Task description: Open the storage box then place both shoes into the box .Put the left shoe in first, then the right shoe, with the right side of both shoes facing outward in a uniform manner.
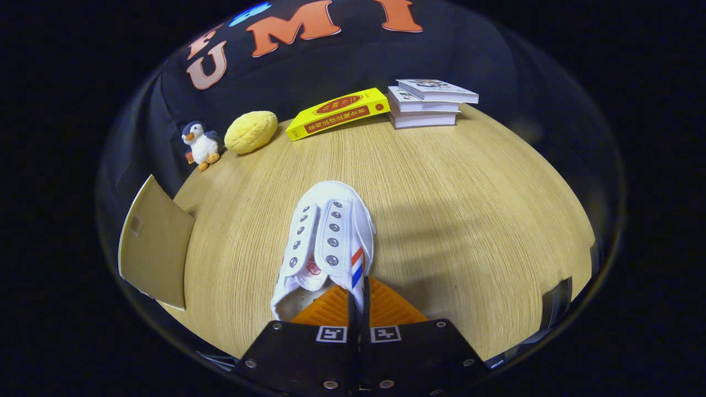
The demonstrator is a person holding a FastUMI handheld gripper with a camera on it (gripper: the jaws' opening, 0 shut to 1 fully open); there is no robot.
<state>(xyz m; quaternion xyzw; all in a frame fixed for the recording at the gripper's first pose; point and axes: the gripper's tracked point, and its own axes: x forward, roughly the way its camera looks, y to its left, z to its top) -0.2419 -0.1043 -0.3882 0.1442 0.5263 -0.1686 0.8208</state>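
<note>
At the lower middle of the frame, the gripper (358, 309) has its jaws drawn nearly together, clamped on the side wall of a white shoe (325, 242) near its heel opening, just where the red and blue stripes run. The shoe points away from the gripper toward the middle of the bench (469, 220), its lace eyelets and tongue facing up; whether its sole rests on the wood or hangs a little above it cannot be told from here. At the left edge of the frame, a tan flat panel (157, 248) juts over the bench edge; it may be the box's opened lid or flap, but the box itself cannot be made out, so whether the opening step is done is only a guess. Which shoe this is, left or right, is also hard to say with confidence. Judging by the grip, the task stands at carrying a shoe toward the box, with placing it, and at least one placement in all, left to do. At the upper part of the frame, well apart from the shoe, sit a toy penguin (199, 144), a yellow plush (251, 131), a yellow book (337, 113) and a stack of books (429, 102).
</note>
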